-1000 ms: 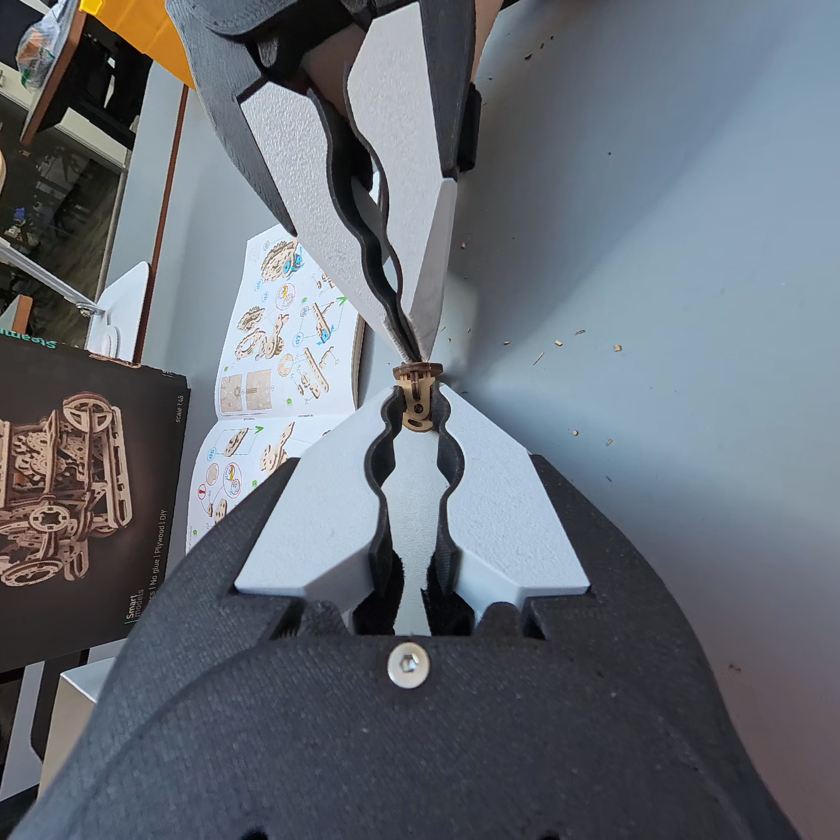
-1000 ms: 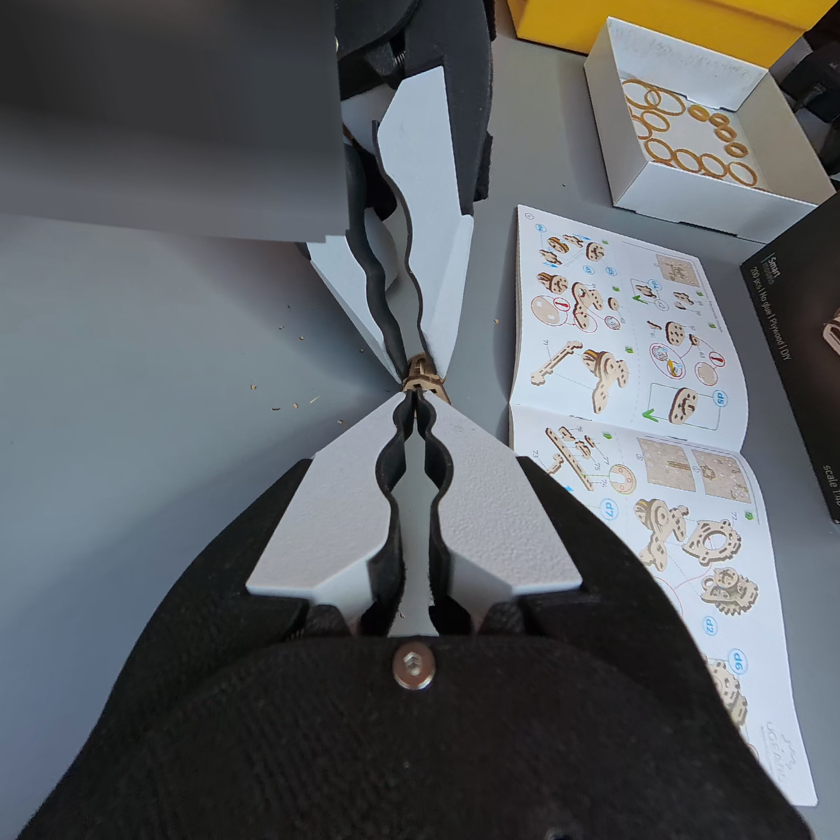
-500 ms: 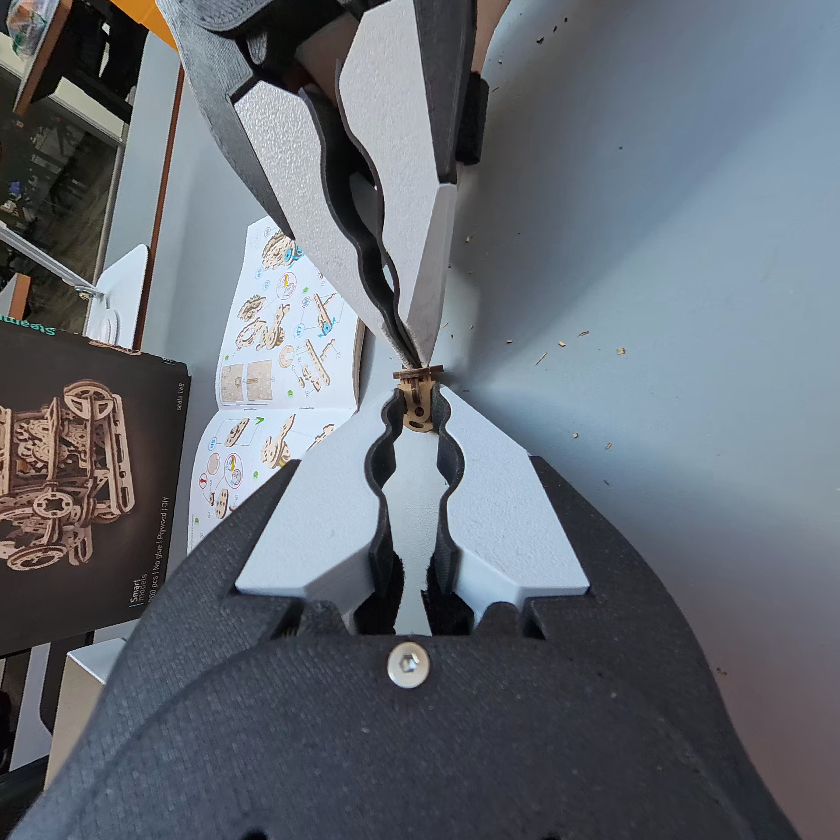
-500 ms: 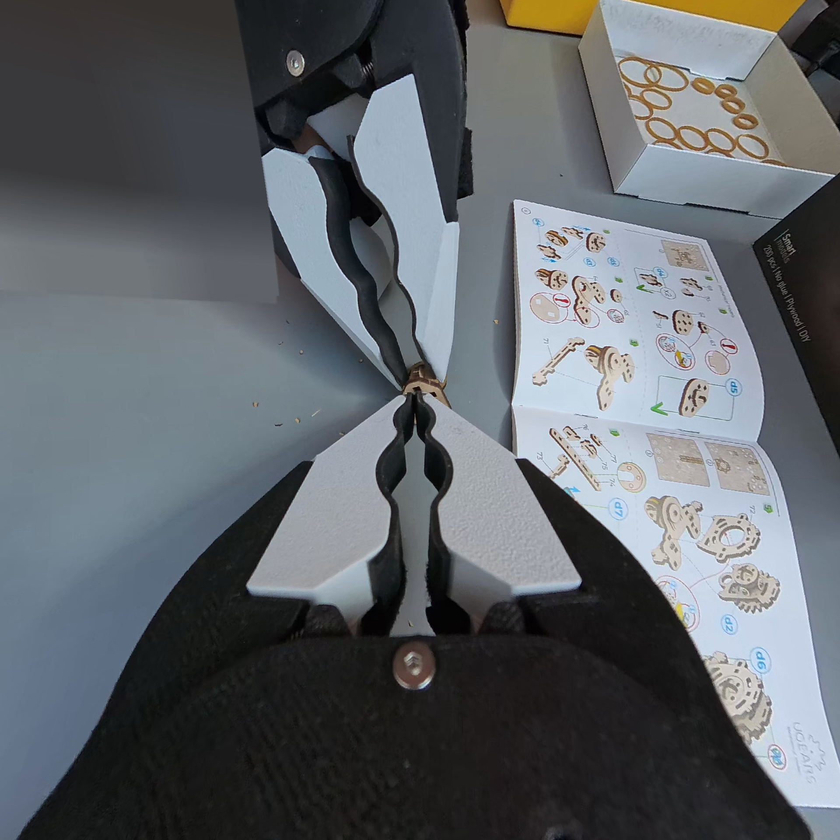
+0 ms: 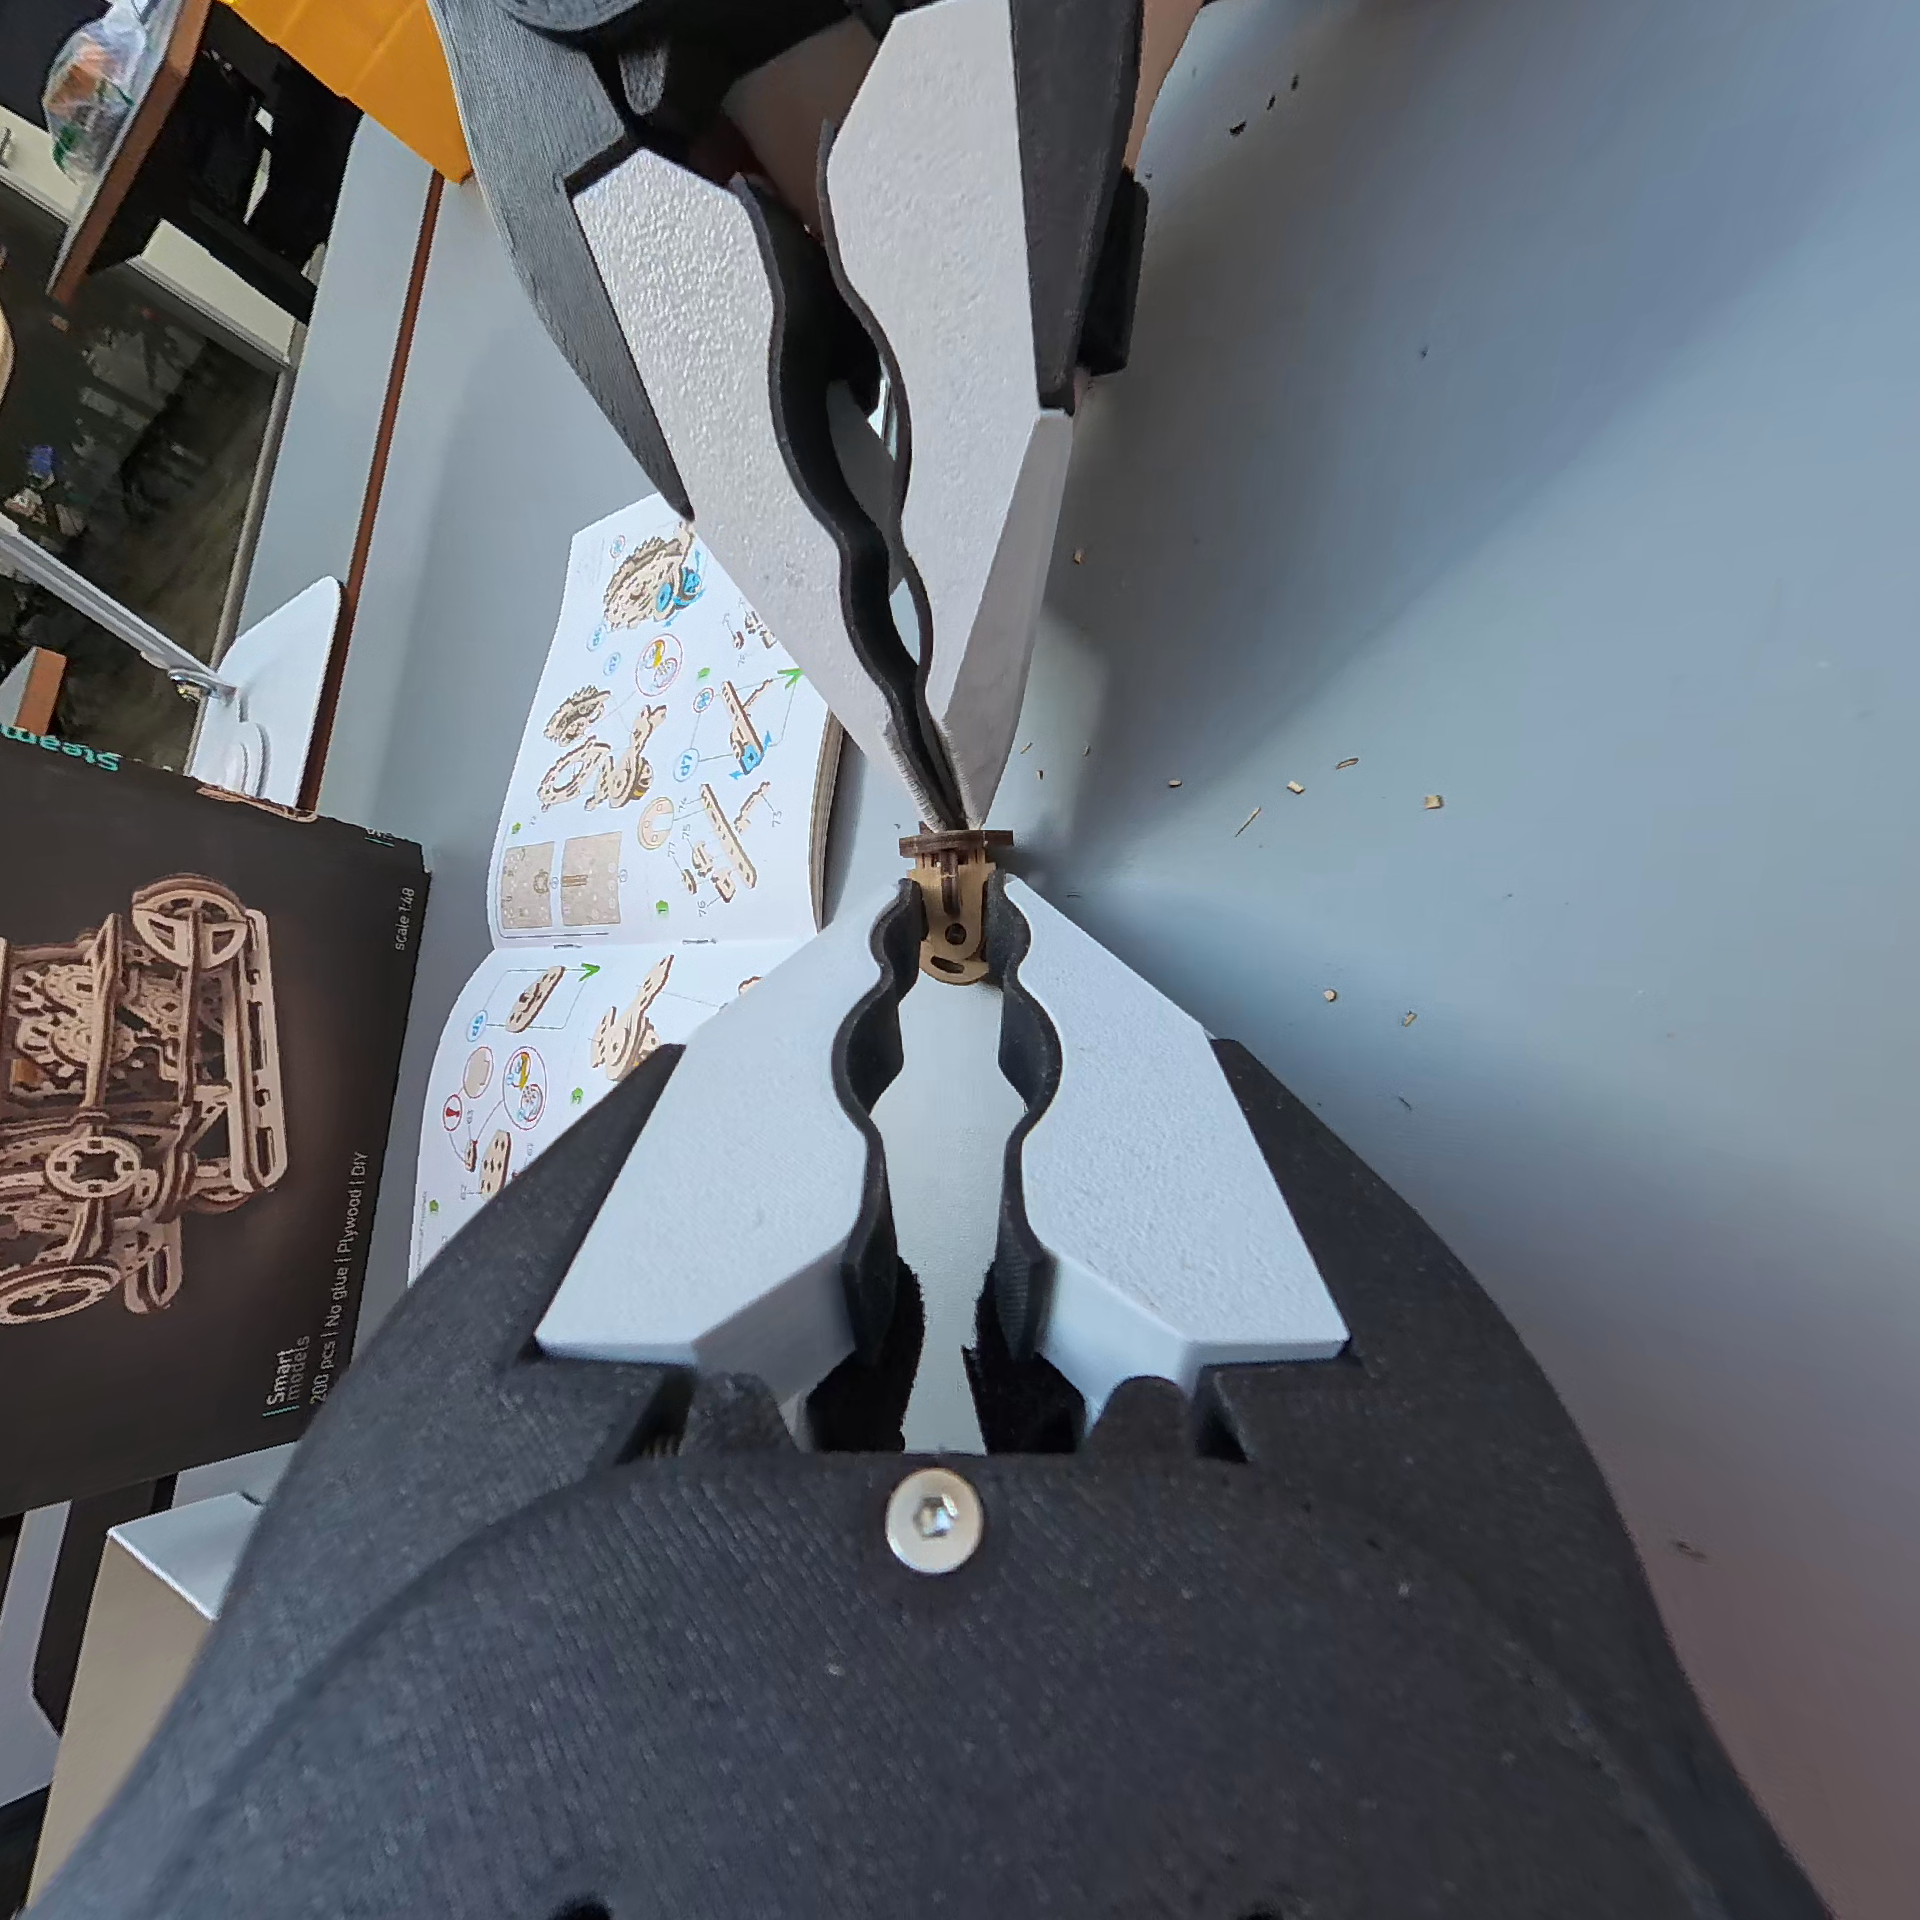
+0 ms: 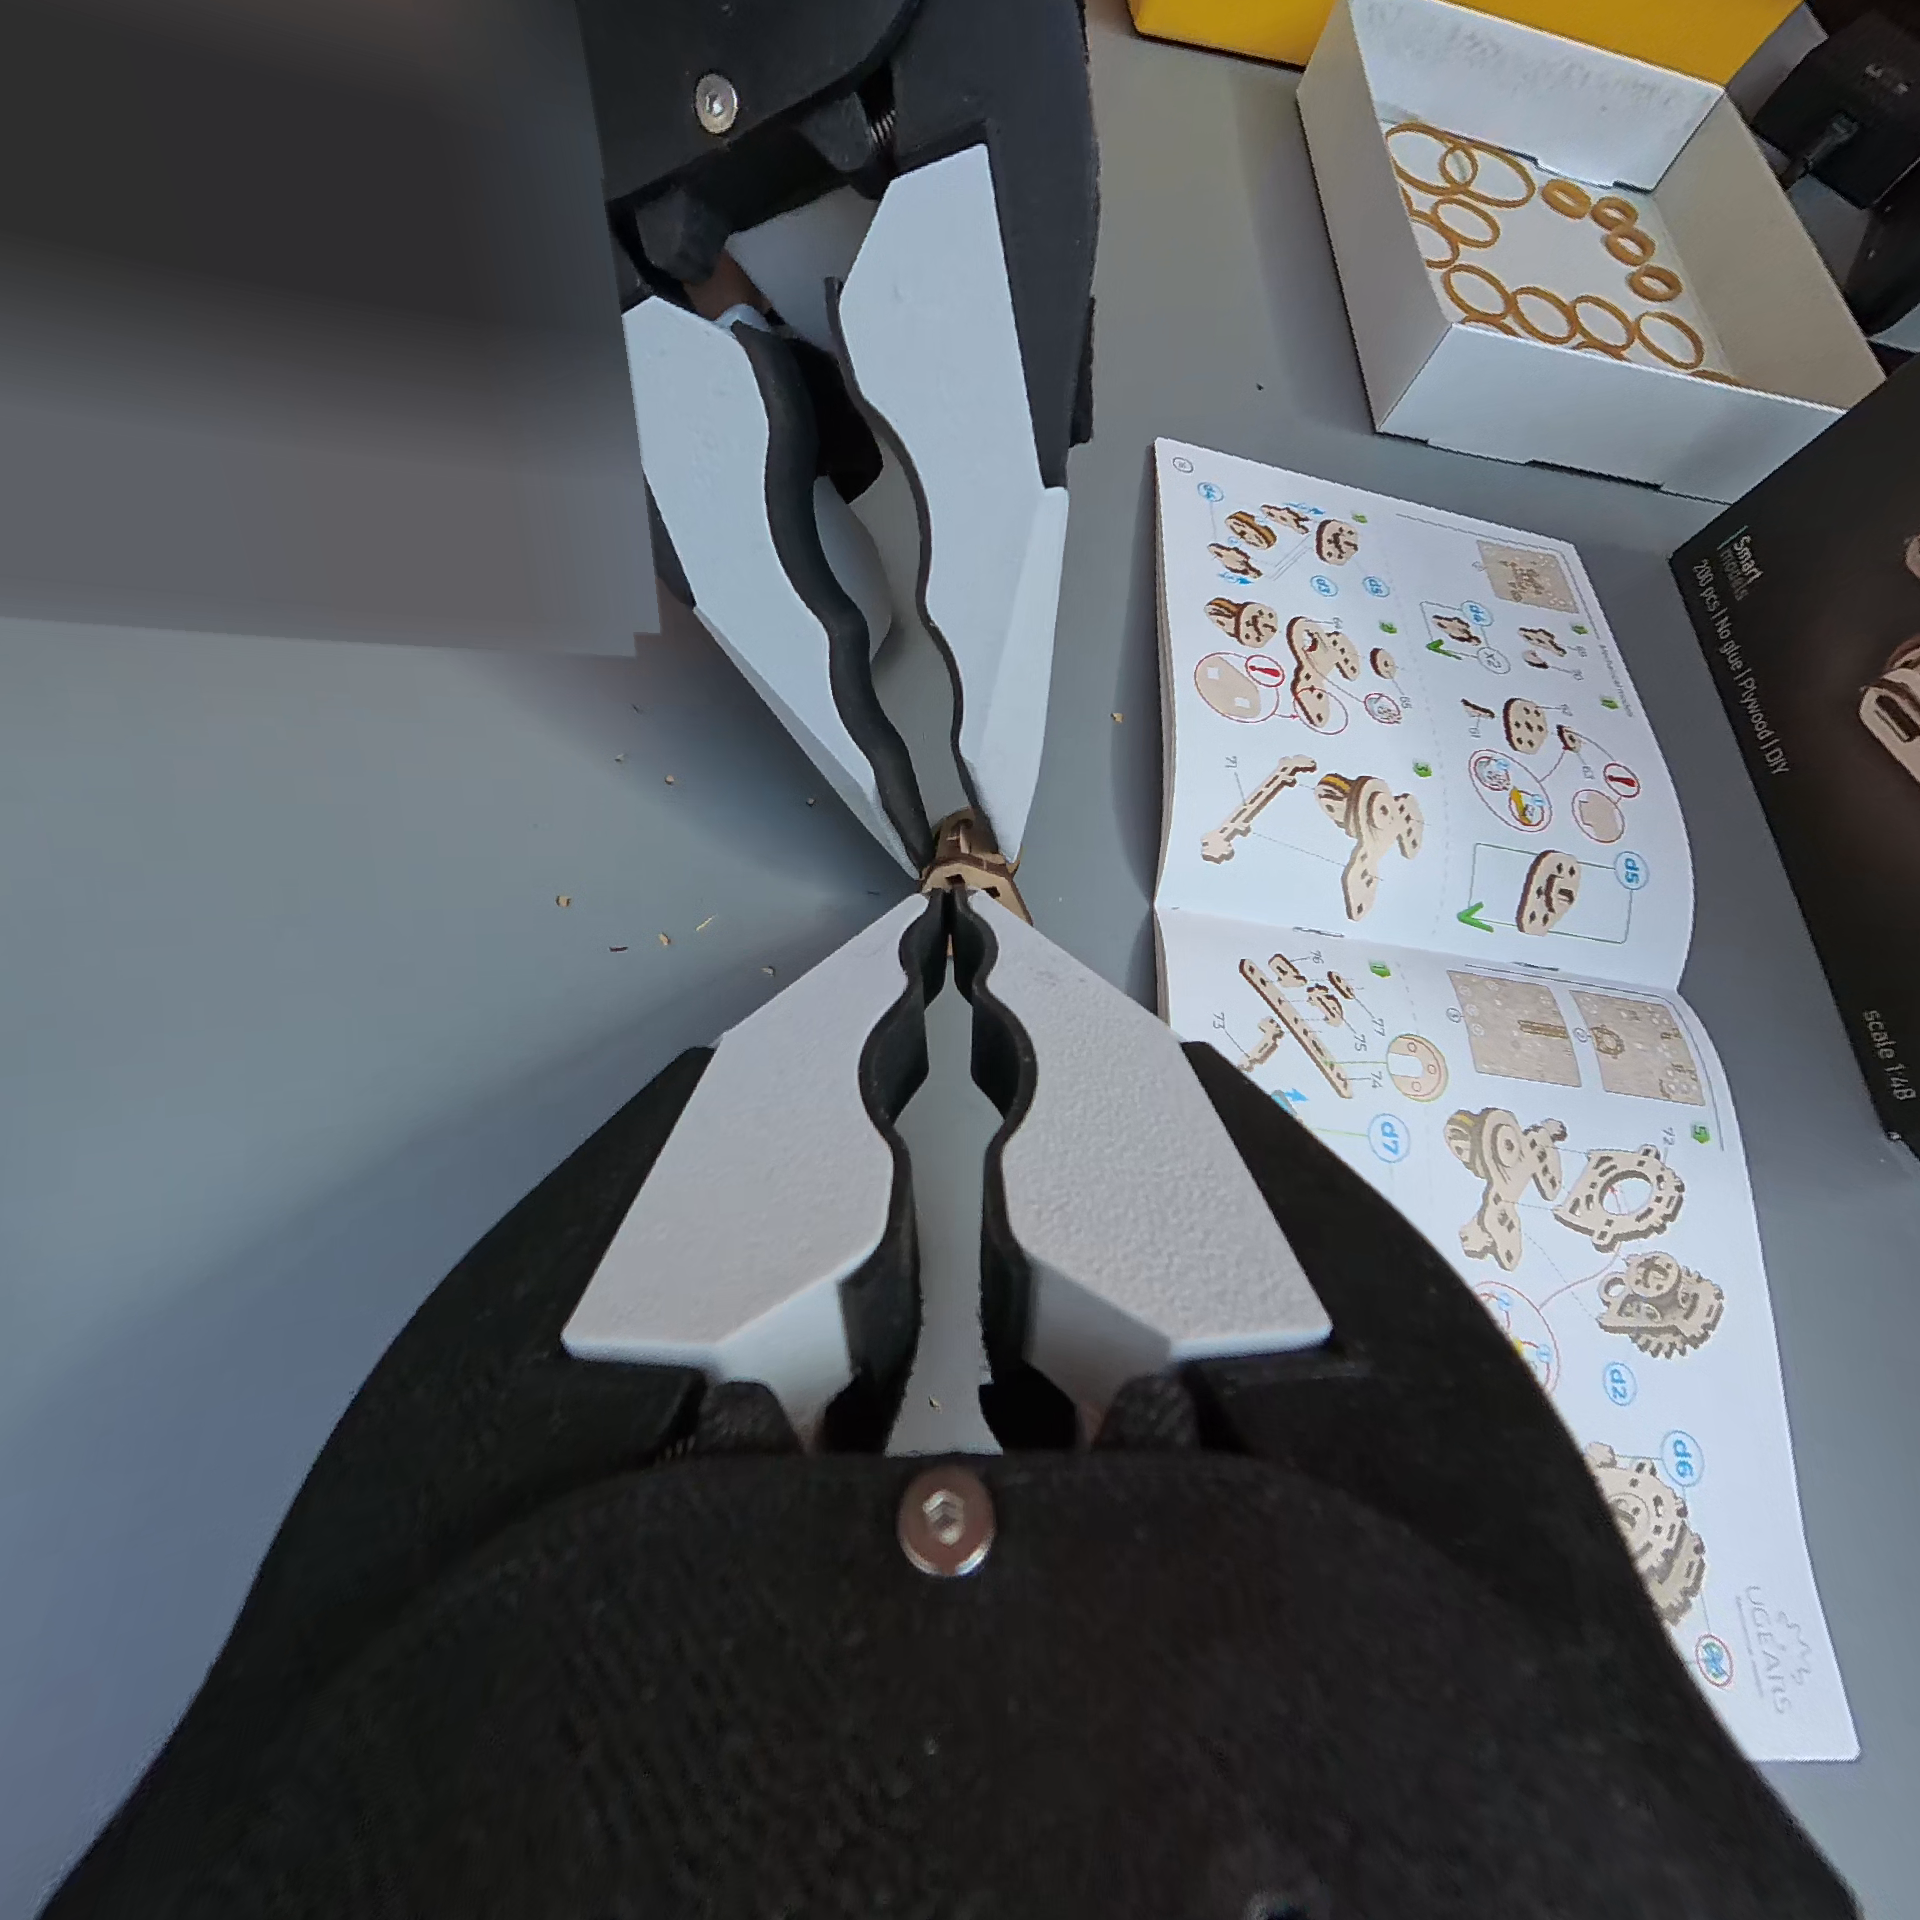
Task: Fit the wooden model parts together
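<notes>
My left gripper [image 5: 954,914] is shut on a small rounded wooden model part [image 5: 953,935] with holes, held upright between its tips. A darker flat wooden piece [image 5: 956,842] sits across the top of it, pinched by my right gripper, which comes down from above in the left wrist view. In the right wrist view my right gripper [image 6: 948,920] is shut on that wooden assembly [image 6: 961,868], tip to tip with the left gripper opposite. Both hold the joined parts above the grey table [image 5: 1507,623].
An open instruction booklet [image 6: 1455,935] lies on the table to the right; it also shows in the left wrist view [image 5: 665,831]. A black model box [image 5: 177,1091] lies beside it. A white tray [image 6: 1621,395] of wooden rings stands far right. Wood crumbs [image 5: 1340,790] dot the table. Only a small space, under 4 cm, lies between the two pairs of fingers.
Both grippers stay shut on the wooden parts, tip to tip. The pair has shifted slightly over the table, and the opposite gripper has tilted a little in each view.
</notes>
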`<action>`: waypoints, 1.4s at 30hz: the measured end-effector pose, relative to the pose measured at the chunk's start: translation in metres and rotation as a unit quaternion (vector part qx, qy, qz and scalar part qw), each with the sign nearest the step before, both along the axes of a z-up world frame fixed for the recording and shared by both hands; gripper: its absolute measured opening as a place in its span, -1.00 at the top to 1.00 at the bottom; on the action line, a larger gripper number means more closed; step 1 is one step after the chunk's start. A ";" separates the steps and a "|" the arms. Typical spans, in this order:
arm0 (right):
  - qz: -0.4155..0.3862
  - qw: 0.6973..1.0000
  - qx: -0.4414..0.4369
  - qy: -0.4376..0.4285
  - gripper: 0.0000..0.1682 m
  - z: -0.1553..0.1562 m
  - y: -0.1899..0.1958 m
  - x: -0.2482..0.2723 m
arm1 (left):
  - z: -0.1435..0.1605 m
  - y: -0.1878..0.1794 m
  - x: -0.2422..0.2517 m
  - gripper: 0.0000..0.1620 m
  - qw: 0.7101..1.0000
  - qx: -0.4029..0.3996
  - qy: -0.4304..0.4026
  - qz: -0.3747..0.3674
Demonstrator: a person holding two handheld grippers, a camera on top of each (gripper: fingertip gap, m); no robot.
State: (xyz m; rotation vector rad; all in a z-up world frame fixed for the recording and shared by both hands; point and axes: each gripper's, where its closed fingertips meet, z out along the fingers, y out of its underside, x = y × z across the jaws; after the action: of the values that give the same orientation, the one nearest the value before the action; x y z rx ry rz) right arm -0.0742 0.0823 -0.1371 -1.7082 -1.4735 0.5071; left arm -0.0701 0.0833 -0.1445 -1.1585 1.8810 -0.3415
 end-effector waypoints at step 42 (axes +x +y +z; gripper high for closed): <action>-0.012 0.998 -0.062 -0.001 0.78 -0.008 -0.004 0.027 | 0.013 -0.006 -0.008 0.87 0.999 0.028 -0.036 -0.028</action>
State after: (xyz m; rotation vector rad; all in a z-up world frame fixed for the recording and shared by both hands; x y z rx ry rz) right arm -0.0468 0.0784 -0.1454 -1.8208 -1.4479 0.5950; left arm -0.0783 0.0774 -0.1317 -1.0452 1.8515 -0.3537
